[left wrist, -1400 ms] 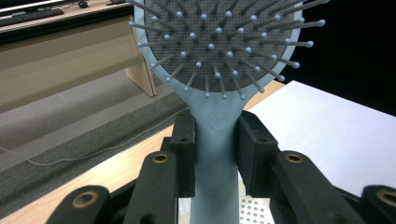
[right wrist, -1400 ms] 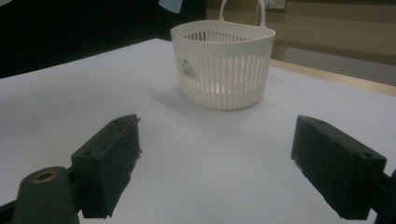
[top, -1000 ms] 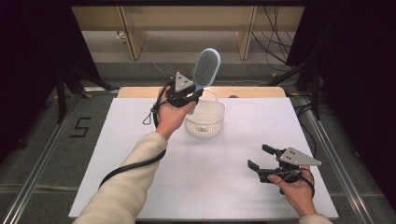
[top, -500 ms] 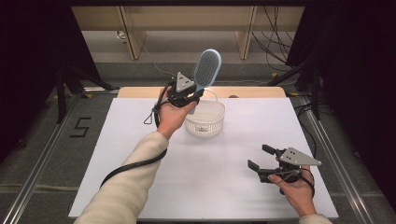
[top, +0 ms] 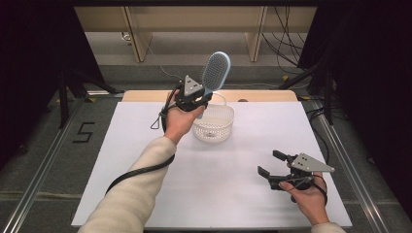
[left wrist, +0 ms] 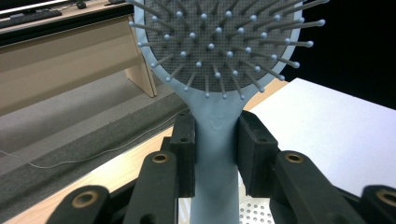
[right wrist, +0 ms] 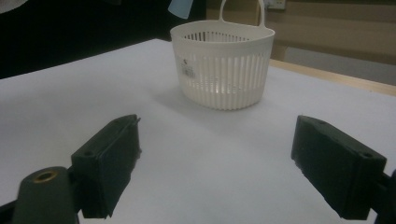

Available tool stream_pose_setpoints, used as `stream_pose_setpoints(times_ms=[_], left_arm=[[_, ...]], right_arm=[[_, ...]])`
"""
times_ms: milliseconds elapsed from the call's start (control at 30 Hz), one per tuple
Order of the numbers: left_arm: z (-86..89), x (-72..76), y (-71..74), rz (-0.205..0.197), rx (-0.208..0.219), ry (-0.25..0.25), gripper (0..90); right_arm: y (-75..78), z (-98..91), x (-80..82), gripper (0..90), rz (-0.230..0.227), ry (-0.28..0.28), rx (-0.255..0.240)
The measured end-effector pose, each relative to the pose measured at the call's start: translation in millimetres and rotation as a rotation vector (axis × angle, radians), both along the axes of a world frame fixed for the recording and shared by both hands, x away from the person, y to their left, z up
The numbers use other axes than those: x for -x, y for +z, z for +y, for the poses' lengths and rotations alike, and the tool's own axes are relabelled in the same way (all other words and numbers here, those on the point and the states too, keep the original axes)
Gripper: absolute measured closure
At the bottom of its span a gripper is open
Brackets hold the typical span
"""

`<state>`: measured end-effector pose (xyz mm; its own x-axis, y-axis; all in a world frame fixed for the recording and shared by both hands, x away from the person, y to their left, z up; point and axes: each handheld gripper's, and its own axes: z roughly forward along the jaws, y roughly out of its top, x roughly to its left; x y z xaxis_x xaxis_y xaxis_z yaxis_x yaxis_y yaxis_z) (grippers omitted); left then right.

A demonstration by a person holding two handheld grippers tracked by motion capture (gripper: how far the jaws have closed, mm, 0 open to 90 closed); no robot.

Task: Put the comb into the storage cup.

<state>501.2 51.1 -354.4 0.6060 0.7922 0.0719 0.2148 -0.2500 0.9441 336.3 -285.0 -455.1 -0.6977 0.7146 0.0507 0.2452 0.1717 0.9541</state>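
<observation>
Left gripper (top: 198, 98) raised at arm's length, jaws clamped; right gripper (top: 273, 166) low, jaws wide apart

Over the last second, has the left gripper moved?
No. The left gripper holds the hairbrush at the same spot above the basket's near-left rim throughout.

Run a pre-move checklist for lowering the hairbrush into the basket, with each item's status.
1. Left gripper shut on the hairbrush handle: ok, both jaws press its sides.
2. Brush above the white basket: ok in the high view, though exact height cannot be told.
3. Basket upright on the table: ok.
4. Basket empty: cannot tell, part of its floor is hidden.
5. Right gripper out of the way: ok, open and low near the table's near right edge.
6. Brush head up, handle down: ok.
</observation>
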Motion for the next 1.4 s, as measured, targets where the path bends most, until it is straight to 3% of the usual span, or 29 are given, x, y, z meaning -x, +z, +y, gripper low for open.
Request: stream_pose_setpoints(times_ms=[1400], left_arm=[[-5.0,-11.2,-13.3,0.001,-0.010,-0.027,70.0]], right_arm=[[-0.1,-1.0,-0.1,16.2,0.006,0.000,0.001]])
